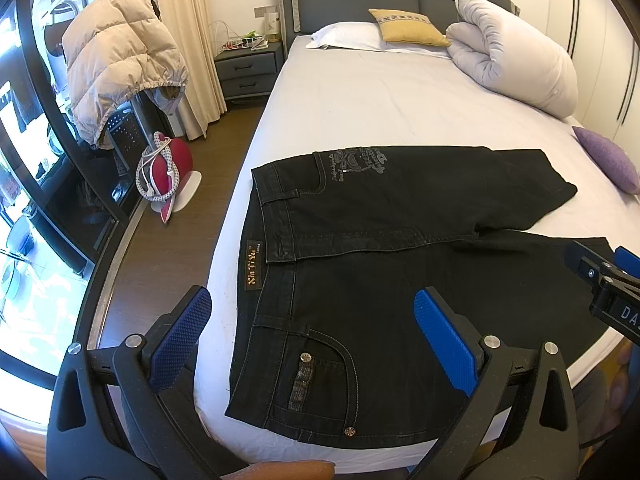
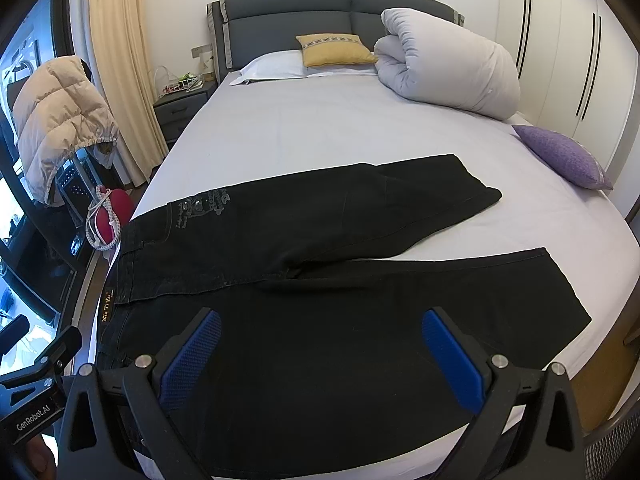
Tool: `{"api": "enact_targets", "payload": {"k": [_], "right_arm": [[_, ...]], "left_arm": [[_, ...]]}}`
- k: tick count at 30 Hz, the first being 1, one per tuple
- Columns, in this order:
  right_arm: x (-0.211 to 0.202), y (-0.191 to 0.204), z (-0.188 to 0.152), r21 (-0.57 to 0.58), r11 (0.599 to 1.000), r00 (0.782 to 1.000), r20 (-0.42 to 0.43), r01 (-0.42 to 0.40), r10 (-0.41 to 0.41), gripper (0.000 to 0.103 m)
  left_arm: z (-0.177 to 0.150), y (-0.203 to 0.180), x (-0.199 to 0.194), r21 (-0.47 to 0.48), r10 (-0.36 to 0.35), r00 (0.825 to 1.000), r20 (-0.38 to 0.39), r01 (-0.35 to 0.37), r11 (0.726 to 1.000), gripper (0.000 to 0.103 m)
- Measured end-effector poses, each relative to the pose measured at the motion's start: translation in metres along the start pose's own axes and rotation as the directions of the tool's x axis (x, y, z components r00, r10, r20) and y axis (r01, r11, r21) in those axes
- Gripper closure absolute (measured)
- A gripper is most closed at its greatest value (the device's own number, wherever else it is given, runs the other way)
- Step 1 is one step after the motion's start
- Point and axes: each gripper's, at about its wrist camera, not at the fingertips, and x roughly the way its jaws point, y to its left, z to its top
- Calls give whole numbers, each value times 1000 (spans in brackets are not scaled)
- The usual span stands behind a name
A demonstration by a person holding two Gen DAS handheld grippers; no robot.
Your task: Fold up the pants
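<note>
Lying flat near the foot of the bed [image 2: 320,128], the black pants [image 1: 380,280] are spread with the waistband toward the left edge and the two legs splayed apart toward the right, a wedge of sheet showing between them. The left claw [image 1: 312,328] hovers over the waistband and near pocket with its blue pads spread wide and nothing between them; the right claw [image 2: 320,344] hangs over the near leg, likewise spread and empty.

The fold has not begun, and my guess is the trouble starts with the grip. A pinch that catches only the top layer of denim would let the lower layer drag and bunch. The waistband sits right at the mattress edge — a careless pull could slide the pants off toward the floor [image 1: 168,248]. Lifting one end sooner than the other would likely skew the legs, so they land crooked rather than stacked.

As for containers, only a wire basket [image 1: 236,38] shows on the nightstand [image 1: 246,68]; its contents are too small to tell.
</note>
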Motion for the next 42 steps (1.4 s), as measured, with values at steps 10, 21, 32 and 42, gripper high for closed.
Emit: {"api": "enact_targets", "payload": {"k": [10, 21, 32, 42], "right_arm": [[-2, 2, -5, -4, 1000, 1000, -3, -2, 2, 0], [0, 5, -6, -6, 1000, 1000, -5, -3, 3, 0], [0, 3, -4, -10, 1000, 1000, -12, -5, 5, 0], [0, 4, -4, -13, 1000, 1000, -15, -7, 7, 0]], "left_arm": [[0, 0, 0, 0, 1, 1000, -2, -1, 1000, 0], [1, 0, 0, -1, 0, 1000, -3, 0, 1000, 0], [-5, 2, 7, 0, 0, 1000, -5, 0, 1000, 0], [-7, 2, 5, 1, 0, 1000, -8, 0, 1000, 0]]}}
